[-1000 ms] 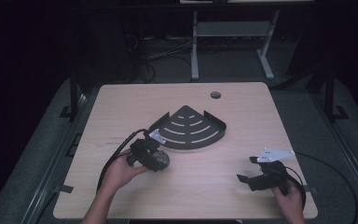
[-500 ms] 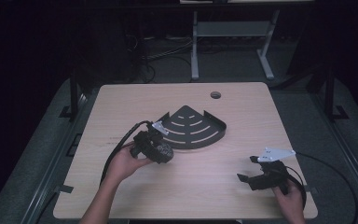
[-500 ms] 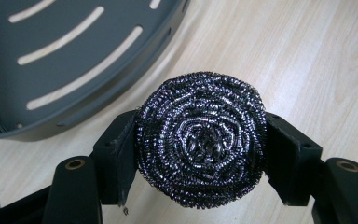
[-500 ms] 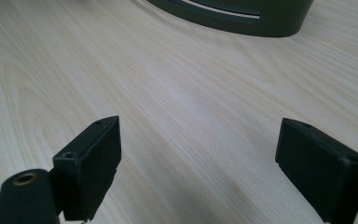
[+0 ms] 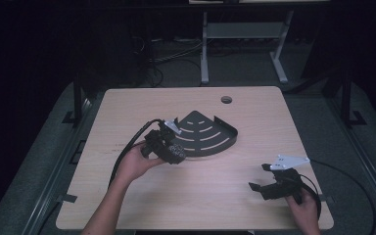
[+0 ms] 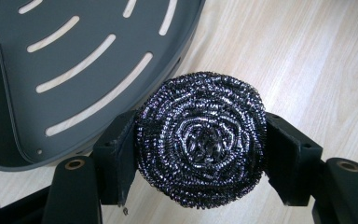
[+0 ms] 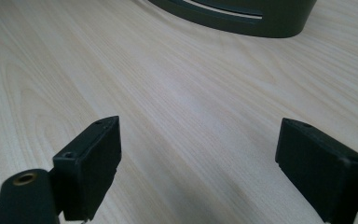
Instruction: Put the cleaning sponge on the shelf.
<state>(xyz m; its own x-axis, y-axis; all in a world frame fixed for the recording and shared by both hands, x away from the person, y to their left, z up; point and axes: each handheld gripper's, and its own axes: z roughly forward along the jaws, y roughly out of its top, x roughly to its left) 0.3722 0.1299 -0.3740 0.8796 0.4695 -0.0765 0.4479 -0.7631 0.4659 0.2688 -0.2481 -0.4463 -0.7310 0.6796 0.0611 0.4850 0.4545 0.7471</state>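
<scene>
The scouring pad (image 6: 200,139) sits pinched in the left gripper (image 6: 199,154), beside the slotted tray (image 6: 74,70); the right gripper (image 7: 200,170) rests spread near the tabletop's (image 5: 215,196) near-right corner.

Dim dark surroundings, evenly lit tabletop, sharp close-ups

Lab: bare test table (image 5: 254,196), floor cables (image 5: 176,56)

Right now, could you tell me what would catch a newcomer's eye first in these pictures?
Most striking is the steel wool scourer, a glinting coil pinched in the left claw beside the curved edge of the dark slotted corner shelf at mid-table. Near the table's front right corner, the right claw hangs open over bare wood.
</scene>
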